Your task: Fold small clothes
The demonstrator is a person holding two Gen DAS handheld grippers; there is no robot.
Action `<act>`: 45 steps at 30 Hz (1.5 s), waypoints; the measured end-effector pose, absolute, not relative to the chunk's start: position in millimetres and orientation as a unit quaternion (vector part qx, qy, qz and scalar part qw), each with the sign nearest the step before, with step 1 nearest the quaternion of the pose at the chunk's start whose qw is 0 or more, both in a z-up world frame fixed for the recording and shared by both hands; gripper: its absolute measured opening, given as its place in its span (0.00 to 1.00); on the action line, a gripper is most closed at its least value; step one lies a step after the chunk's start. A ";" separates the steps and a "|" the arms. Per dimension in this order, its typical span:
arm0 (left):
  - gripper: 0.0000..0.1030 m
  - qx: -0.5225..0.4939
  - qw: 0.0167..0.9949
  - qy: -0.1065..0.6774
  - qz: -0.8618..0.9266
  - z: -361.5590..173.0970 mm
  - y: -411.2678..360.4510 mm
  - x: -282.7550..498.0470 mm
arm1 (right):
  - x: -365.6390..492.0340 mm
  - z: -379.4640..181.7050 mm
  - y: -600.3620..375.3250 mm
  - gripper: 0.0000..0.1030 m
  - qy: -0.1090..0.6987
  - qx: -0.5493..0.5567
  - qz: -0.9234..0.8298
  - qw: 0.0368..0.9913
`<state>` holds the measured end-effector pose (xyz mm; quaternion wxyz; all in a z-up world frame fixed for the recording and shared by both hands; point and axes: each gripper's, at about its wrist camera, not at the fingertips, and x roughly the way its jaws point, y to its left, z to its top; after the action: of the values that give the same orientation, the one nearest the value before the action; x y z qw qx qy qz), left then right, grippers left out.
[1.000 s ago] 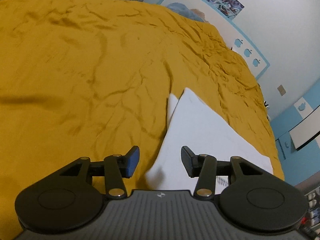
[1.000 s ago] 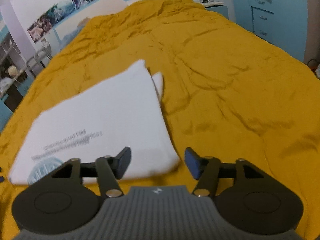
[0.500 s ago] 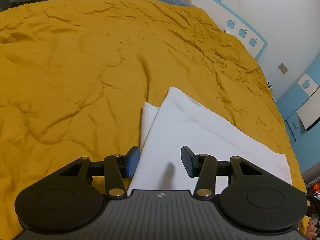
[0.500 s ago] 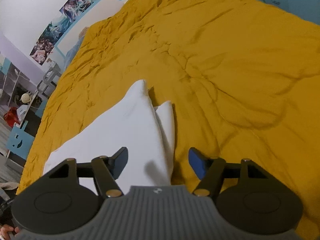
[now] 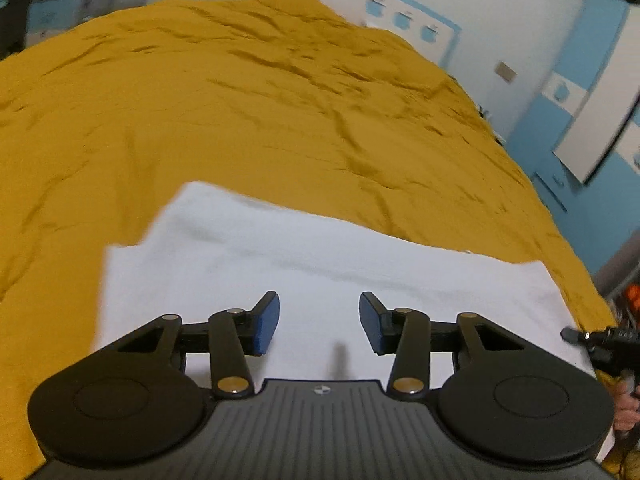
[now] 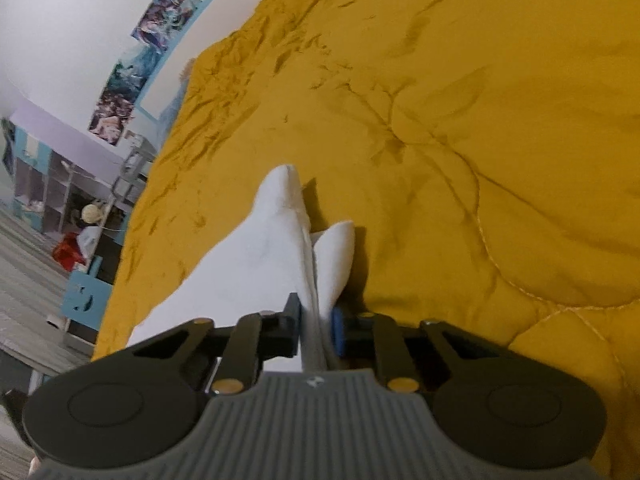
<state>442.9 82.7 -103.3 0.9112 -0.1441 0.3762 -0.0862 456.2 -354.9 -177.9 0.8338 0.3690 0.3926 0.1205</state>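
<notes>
One white garment (image 5: 312,264), folded, flat on one mustard bedspread (image 5: 240,112); two grippers. Left gripper (image 5: 319,322) hovering over the cloth, jaws apart and closing, pads touching nothing. Right gripper (image 6: 316,330) closing, pads already pinching the garment's near edge (image 6: 316,320). Garment's near part hidden behind both tool bodies; left view blurred, any print unreadable. In the right view, long axis running away from the claw, two pointed corners aimed up-bed.

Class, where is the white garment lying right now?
The white garment lies on the yellow bedspread, under the left gripper; the right gripper pinches its edge.
</notes>
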 end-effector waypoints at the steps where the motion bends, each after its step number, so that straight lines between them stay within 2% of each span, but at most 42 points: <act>1: 0.48 -0.138 0.910 0.378 -0.098 -103.6 73.6 447.5 | 454.1 -173.6 -353.1 0.06 0.390 0.367 0.123 0.835; 12: 0.39 -0.021 0.908 0.398 -0.133 -125.0 -37.2 512.5 | 447.4 -96.1 -316.9 0.05 0.394 0.279 0.120 0.868; 20: 0.39 0.010 0.911 0.401 -0.099 -142.2 -59.9 535.3 | 432.3 -65.2 -295.4 0.05 0.376 0.252 0.142 0.880; 24: 0.39 0.019 0.905 0.411 -0.109 -129.5 -57.1 523.6 | 430.2 -56.8 -290.5 0.05 0.377 0.250 0.141 0.881; 30: 0.39 0.088 0.892 0.423 -0.134 -115.2 -54.7 466.8 | 425.6 -38.3 -278.8 0.04 0.375 0.256 0.145 0.879; 36: 0.39 0.112 0.877 0.440 -0.156 -125.6 -48.1 424.4 | 433.9 -10.5 -245.9 0.04 0.382 0.261 0.157 0.873; 41: 0.39 0.018 0.897 0.415 -0.151 -92.6 0.3 408.8 | 443.1 15.5 -204.5 0.04 0.390 0.251 0.161 0.871; 45: 0.41 -0.018 0.918 0.380 -0.111 -59.5 60.2 395.6 | 445.8 31.6 -166.0 0.04 0.397 0.240 0.168 0.870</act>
<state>395.6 60.2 -59.5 0.9181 -0.0184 0.3798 -0.1115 445.8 -166.0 31.6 0.8702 0.2396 0.3965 0.1677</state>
